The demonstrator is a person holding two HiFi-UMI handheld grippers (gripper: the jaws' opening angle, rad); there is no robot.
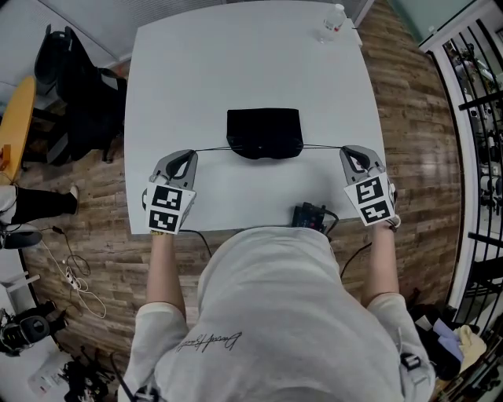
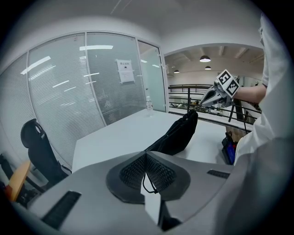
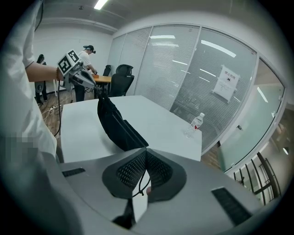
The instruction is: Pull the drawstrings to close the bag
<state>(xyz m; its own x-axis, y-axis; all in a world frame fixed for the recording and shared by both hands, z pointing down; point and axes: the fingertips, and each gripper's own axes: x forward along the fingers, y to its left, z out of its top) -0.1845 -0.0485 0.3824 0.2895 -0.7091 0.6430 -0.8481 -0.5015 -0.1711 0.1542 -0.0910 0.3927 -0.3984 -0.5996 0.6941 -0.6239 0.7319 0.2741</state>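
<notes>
A black drawstring bag (image 1: 265,132) lies on the white table (image 1: 196,63), its mouth gathered toward me. Thin black drawstrings (image 1: 212,148) run taut from its mouth out to both sides. My left gripper (image 1: 191,155) is shut on the left drawstring (image 2: 146,176), whose loose end loops between the pads. My right gripper (image 1: 346,153) is shut on the right drawstring (image 3: 138,183). In the left gripper view the bag (image 2: 177,134) stands ahead with the right gripper (image 2: 205,99) beyond it. In the right gripper view the bag (image 3: 115,126) lies ahead, the left gripper (image 3: 91,81) behind it.
A clear water bottle (image 1: 333,20) stands at the table's far right corner. A small dark device with cables (image 1: 311,215) sits at the near edge. A black office chair (image 1: 78,86) stands left of the table, railings (image 1: 471,118) on the right.
</notes>
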